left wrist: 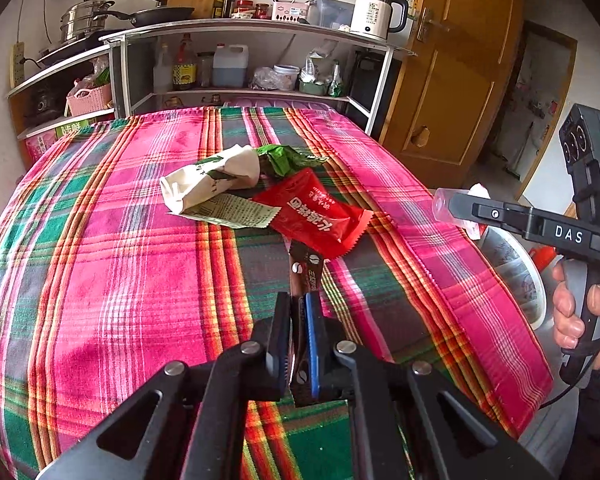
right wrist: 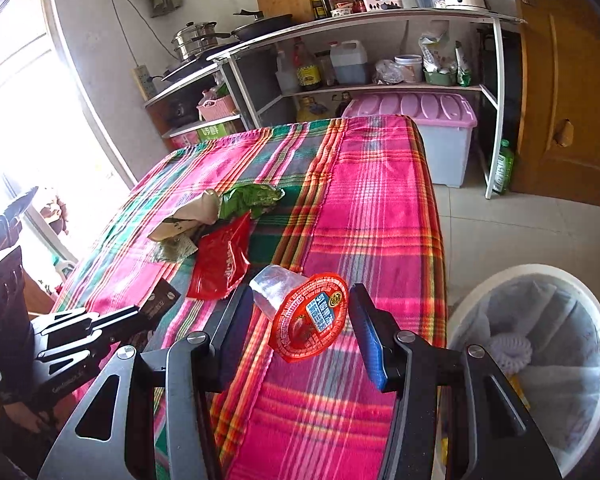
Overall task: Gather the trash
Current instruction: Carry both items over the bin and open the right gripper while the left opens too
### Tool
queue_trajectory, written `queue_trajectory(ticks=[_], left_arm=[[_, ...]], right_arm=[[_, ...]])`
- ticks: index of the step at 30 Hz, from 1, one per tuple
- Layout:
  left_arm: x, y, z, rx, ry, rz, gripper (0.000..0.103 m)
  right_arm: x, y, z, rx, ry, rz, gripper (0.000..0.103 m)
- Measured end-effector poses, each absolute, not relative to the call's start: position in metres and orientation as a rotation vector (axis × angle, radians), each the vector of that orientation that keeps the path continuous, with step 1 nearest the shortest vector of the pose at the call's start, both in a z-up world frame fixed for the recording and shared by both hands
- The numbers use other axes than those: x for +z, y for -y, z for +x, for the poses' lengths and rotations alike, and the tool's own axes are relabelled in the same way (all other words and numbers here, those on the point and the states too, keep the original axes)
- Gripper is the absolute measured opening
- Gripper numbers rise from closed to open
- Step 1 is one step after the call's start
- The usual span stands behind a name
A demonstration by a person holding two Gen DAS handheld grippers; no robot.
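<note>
The right gripper (right wrist: pixel 300 320), jaws half-spread and clamping the jelly cup (right wrist: pixel 304 312), has the bin (right wrist: pixel 480 292) at its 3 o'clock, nearer than the left gripper (left wrist: pixel 299 320), which is closed on a brown sachet (left wrist: pixel 306 276).

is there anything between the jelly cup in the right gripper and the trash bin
Nothing visible. The right gripper holds the jelly cup over the table's edge, and the white trash bin stands open on the floor just beside the table, with only bare floor between.
</note>
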State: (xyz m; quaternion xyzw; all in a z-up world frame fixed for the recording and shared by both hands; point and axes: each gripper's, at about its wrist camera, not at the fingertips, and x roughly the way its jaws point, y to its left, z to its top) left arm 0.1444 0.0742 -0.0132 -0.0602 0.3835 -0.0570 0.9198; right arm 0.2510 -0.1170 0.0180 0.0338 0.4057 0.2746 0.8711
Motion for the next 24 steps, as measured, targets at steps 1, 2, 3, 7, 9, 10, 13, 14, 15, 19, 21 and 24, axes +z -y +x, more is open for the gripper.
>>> queue_trajectory(ticks=[1,2,3,7,9,10,13,14,15,19,21,24], left_arm=[[-0.011,-0.072,0.142,-0.119,-0.782,-0.124,0.008],[-0.010,-0.070,0.141,-0.121,-0.778,-0.124,0.008],[-0.008,-0.069,0.140,-0.124,-0.774,-0.126,0.008],[-0.001,-0.058,0.133,-0.138,-0.754,-0.123,0.008],[0.003,-0.052,0.133,-0.148,-0.747,-0.120,0.008],[0.005,-0.049,0.132,-0.153,-0.742,-0.118,0.008],[0.010,-0.039,0.131,-0.172,-0.728,-0.112,0.008],[0.012,-0.035,0.131,-0.179,-0.724,-0.110,0.008],[0.013,-0.032,0.132,-0.185,-0.720,-0.108,0.008],[0.019,-0.016,0.134,-0.209,-0.710,-0.100,0.008],[0.021,-0.008,0.136,-0.222,-0.706,-0.096,0.008],[0.023,0.005,0.139,-0.245,-0.704,-0.091,0.008]], right_arm=[[0.018,0.120,0.248,0.571,-0.847,0.074,0.050],[0.019,0.124,0.244,0.568,-0.844,0.078,0.050],[0.019,0.127,0.240,0.567,-0.843,0.083,0.050],[0.022,0.140,0.229,0.551,-0.833,0.098,0.050],[0.023,0.147,0.225,0.542,-0.827,0.106,0.050],[0.024,0.150,0.223,0.538,-0.823,0.111,0.050],[0.026,0.161,0.215,0.526,-0.810,0.126,0.050],[0.028,0.165,0.213,0.521,-0.804,0.132,0.050],[0.029,0.168,0.211,0.516,-0.799,0.136,0.050],[0.033,0.182,0.204,0.496,-0.784,0.151,0.050],[0.034,0.191,0.200,0.482,-0.775,0.158,0.050],[0.037,0.203,0.195,0.456,-0.762,0.169,0.050]])
